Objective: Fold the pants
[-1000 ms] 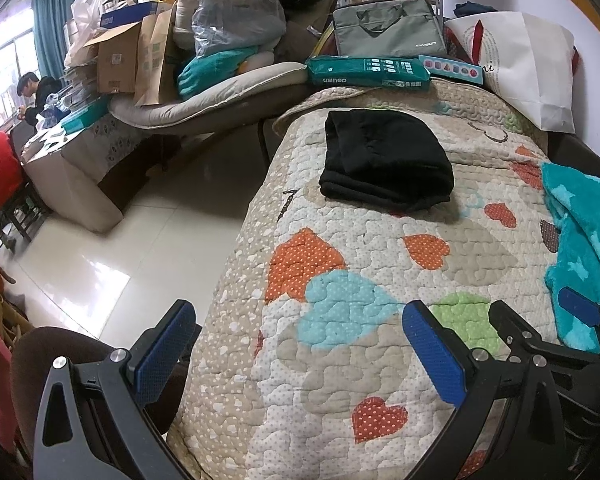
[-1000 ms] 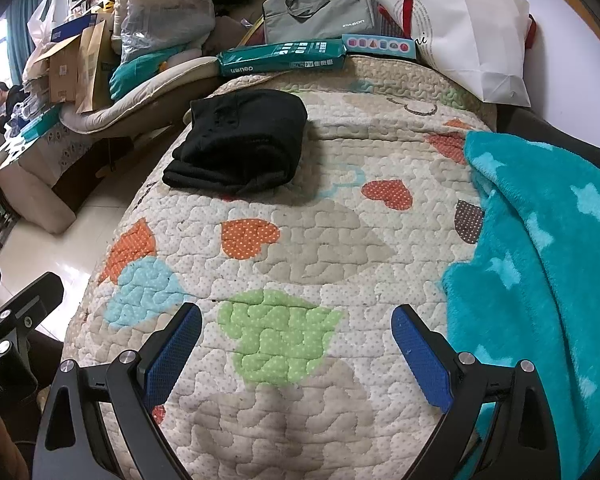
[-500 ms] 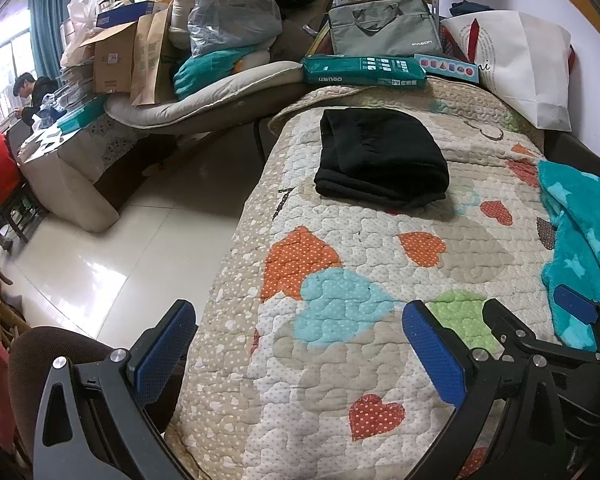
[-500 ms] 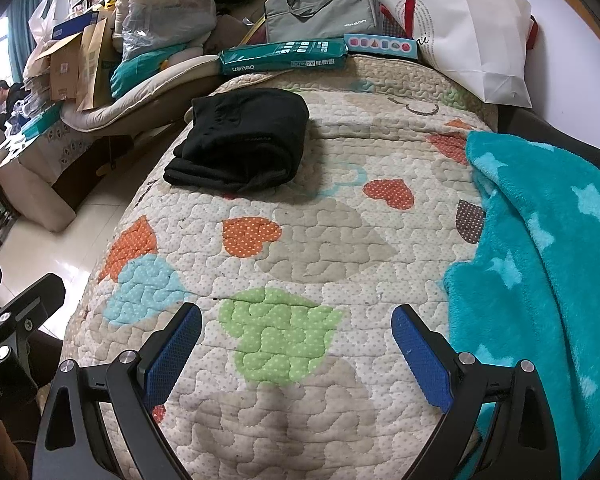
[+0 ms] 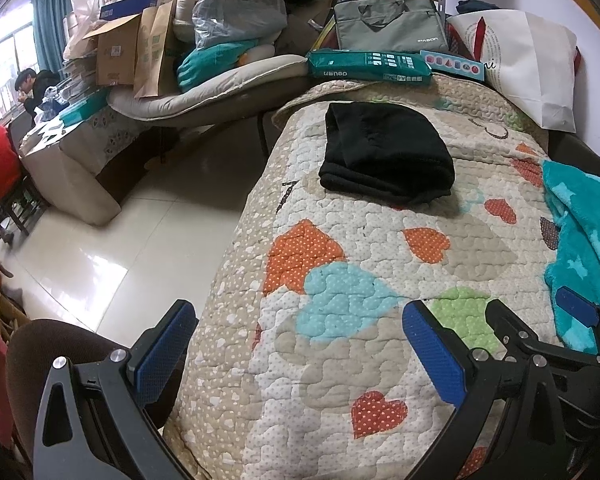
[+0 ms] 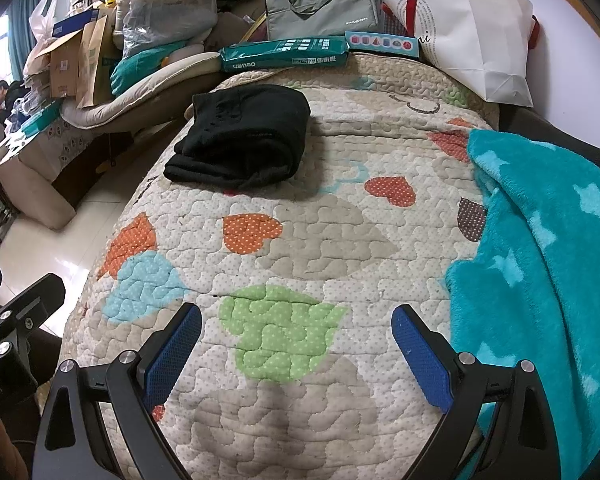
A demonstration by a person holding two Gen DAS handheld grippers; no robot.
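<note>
Black pants (image 5: pixel 386 152) lie folded into a compact bundle on the far part of the quilted heart-pattern bed cover (image 5: pixel 380 264); they also show in the right wrist view (image 6: pixel 240 136). My left gripper (image 5: pixel 298 320) is open and empty, held over the near left edge of the bed. My right gripper (image 6: pixel 296 320) is open and empty, over the near middle of the bed, far from the pants. The right gripper also shows at the lower right of the left wrist view (image 5: pixel 540 332).
A teal star blanket (image 6: pixel 540 248) covers the bed's right side. A green paper pack (image 6: pixel 284 54), a grey bag (image 6: pixel 324 8) and a white bag (image 6: pixel 472 32) stand at the bed's far end. Tiled floor (image 5: pixel 100 248) and cluttered furniture lie to the left.
Both grippers stay open and empty. The views have shifted only slightly; the pants have not moved.
</note>
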